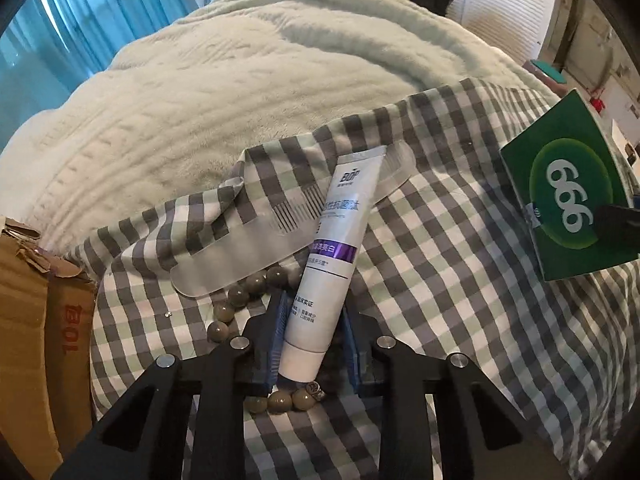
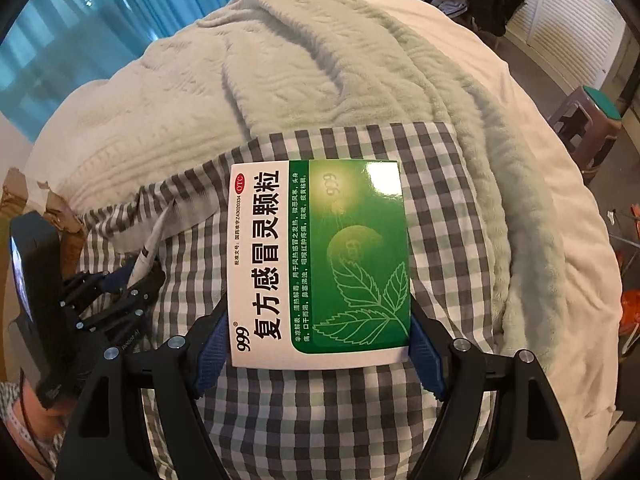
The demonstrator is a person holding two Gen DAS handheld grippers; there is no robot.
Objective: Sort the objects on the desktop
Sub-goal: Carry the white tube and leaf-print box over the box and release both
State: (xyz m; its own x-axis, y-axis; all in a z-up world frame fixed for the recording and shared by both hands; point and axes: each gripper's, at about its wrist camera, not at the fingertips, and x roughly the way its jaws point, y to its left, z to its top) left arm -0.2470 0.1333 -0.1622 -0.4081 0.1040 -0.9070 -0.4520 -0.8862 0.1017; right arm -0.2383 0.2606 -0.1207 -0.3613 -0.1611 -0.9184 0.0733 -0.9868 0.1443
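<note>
A white toothpaste tube [image 1: 340, 224] with a purple band lies on the checked cloth [image 1: 440, 312], across a translucent comb [image 1: 244, 248] and a string of brown beads [image 1: 240, 294]. My left gripper [image 1: 314, 320] has its blue pads against the cap end of the tube, shut on it. In the right wrist view the same gripper [image 2: 132, 276] shows at the left with the tube [image 2: 154, 240] sticking out of it. My right gripper [image 2: 320, 320] is shut on a green and white medicine box [image 2: 320, 264], held flat above the cloth. That box [image 1: 572, 200] appears at the right edge of the left wrist view.
A pale fleece blanket [image 1: 200, 100] covers the bed behind the checked cloth. A torn cardboard box [image 1: 40, 320] stands at the left edge. A purple stool [image 2: 588, 124] with a teal top stands on the floor at the right. Blue curtains [image 2: 80, 40] hang at the back left.
</note>
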